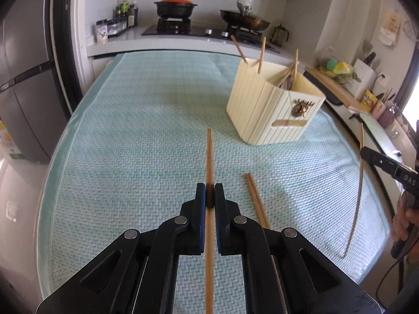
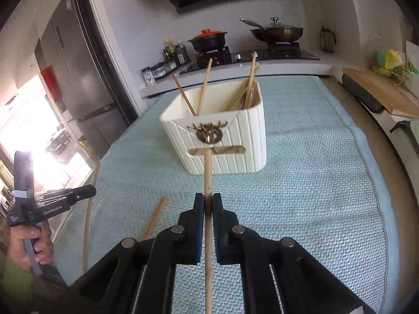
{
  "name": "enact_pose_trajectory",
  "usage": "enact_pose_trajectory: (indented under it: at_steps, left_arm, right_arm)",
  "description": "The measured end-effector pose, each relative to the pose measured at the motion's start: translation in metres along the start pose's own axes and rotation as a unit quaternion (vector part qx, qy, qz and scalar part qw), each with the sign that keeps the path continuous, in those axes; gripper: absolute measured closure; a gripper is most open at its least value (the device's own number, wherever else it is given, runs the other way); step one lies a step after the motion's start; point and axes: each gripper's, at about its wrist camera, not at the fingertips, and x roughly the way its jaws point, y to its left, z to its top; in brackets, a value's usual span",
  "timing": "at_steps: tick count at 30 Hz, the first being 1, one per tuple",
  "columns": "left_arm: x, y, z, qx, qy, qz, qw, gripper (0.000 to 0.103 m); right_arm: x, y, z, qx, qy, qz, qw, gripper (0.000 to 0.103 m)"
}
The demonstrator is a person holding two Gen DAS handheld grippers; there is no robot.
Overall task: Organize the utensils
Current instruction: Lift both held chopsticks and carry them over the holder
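Left wrist view: we see the left gripper (image 1: 210,191) level above the teal woven mat (image 1: 131,157), its two blue-padded fingers (image 1: 201,198) clenched on a wooden chopstick (image 1: 209,154) that runs straight forward between them and projects past the tips toward the far end of the mat. A loose pair of chopsticks (image 1: 256,201) lies on the mat just right of the fingers. At the right edge, the right gripper (image 1: 364,154) enters from the side, carried by a hand (image 1: 404,225), and clamps a second chopstick (image 1: 358,188) held nearly upright; its body bears the letters "DAS".

Right wrist view: the right gripper (image 2: 208,204) points at the cream ribbed utensil holder (image 2: 235,141), fingers (image 2: 199,209) closed tightly on its chopstick (image 2: 207,172), whose tip overlaps the holder's handle slot in this view; we cannot tell whether it touches. The holder stands on the mat (image 2: 314,170), carries a brass stag-head emblem (image 2: 209,132) on its front and contains several chopsticks (image 2: 204,86) leaning at different angles. At the left edge, the left gripper (image 2: 91,191) is gripped from below by a hand (image 2: 28,243); its body reads "GenRobot.AI". The chopstick it holds (image 2: 87,225) hangs steeply. The loose pair (image 2: 155,217) lies on the mat between the two grippers.

Background: a stove with an orange-lidded pot (image 2: 208,39) and a wok (image 2: 277,32).
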Motion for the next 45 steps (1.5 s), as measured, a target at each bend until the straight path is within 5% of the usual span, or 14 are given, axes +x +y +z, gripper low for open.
enact_pose_trajectory:
  at_steps: [14, 29, 36, 45]
  left_arm:
    - [-0.086, -0.022, 0.014, 0.017, -0.097, -0.028, 0.9947, 0.099]
    - [-0.092, -0.041, 0.035, 0.023, -0.114, -0.051, 0.9919, 0.099]
    - [-0.104, -0.053, 0.080, 0.032, -0.135, -0.076, 0.9874, 0.099]
    - [-0.102, -0.075, 0.179, 0.043, -0.186, -0.083, 0.9782, 0.099]
  right_arm:
    - [-0.079, 0.039, 0.000, -0.059, -0.099, 0.007, 0.993, 0.097]
    - [-0.099, 0.044, 0.012, -0.073, -0.141, 0.002, 0.987, 0.097]
    - [-0.103, 0.041, 0.047, -0.078, -0.170, -0.002, 0.982, 0.097]
    - [-0.098, 0.047, 0.140, -0.110, -0.234, -0.022, 0.966, 0.097]
